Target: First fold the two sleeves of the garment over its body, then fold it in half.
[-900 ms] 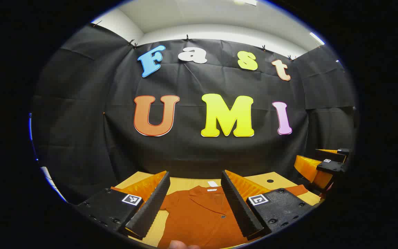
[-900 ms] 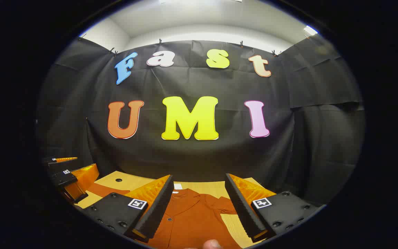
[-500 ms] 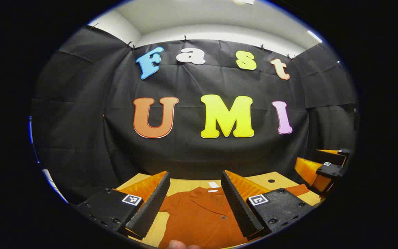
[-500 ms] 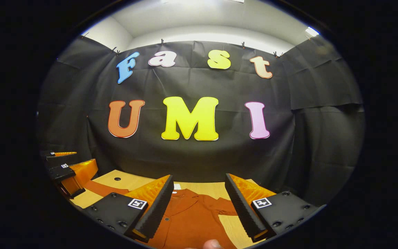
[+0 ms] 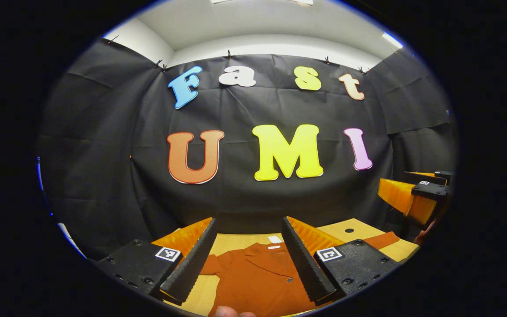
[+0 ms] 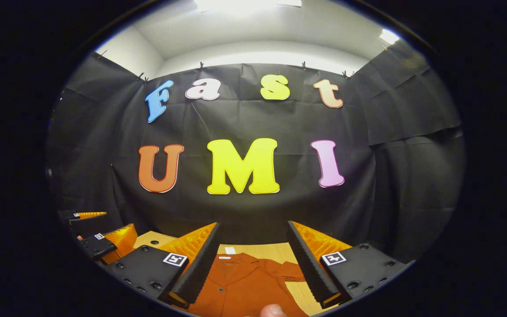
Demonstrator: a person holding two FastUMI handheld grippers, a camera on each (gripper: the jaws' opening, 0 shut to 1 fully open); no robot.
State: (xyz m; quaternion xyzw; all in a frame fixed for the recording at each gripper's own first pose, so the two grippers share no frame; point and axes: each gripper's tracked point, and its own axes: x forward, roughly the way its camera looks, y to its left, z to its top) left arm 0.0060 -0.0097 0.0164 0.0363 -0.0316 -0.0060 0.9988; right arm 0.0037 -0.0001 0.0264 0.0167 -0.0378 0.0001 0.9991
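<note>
My left gripper (image 5: 247,224) hangs with jaws apart above the rust-orange shirt (image 5: 258,279) on the wooden table (image 5: 236,240). My right gripper (image 6: 253,229) is likewise apart; the left shows at its 8 o'clock.

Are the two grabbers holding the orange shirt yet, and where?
No. Nothing is held. The left gripper and the right gripper both hang open above the orange shirt, which lies flat on the table.

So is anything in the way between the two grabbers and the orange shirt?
Nothing visible is. The shirt lies flat on the table, with open air between it and the left gripper and right gripper.
</note>
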